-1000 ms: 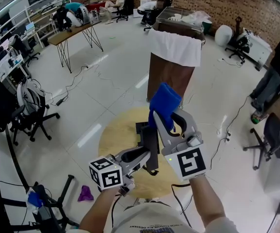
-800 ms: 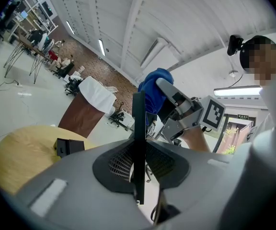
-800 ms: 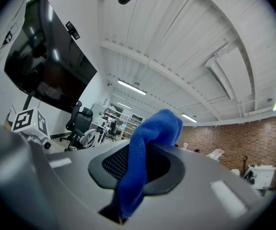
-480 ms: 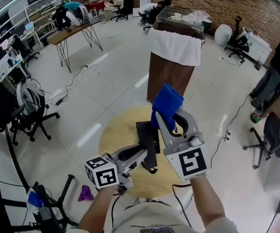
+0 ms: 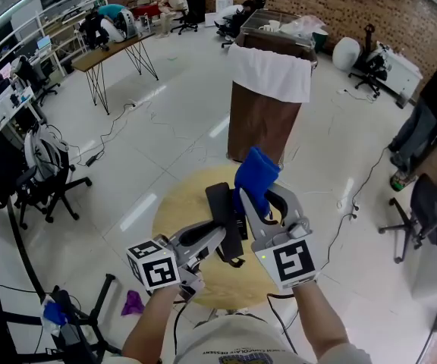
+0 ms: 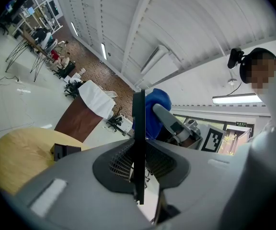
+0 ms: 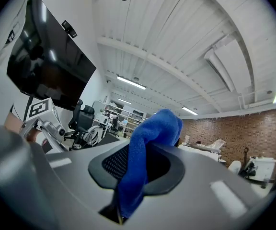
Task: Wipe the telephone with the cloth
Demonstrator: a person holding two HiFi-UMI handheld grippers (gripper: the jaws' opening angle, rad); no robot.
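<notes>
**Left tongs**: my jaws are clamped on the black telephone handset. In the left gripper view the handset shows as a thin dark slab, edge-on and upright between the two pads. In the head view it lies lengthwise above the round wooden table, its far end pointing away from me, with a loop of dark cord hanging at its near end.

**Right tongs**: my jaws are closed on a blue cloth. Its lower part is pinched between the pads and its bunched top rises above them. The cloth sits just beside the far half of the handset, on its right. I cannot tell whether the two touch.

**Table**: a small black box rests on the tabletop, below and left of the handset in the left gripper view.

**Surroundings**: beyond the table stands a tall brown bin with a white liner folded over its rim. A purple rag lies on the pale floor to my left. Office chairs, desks and a brick wall ring the room.
</notes>
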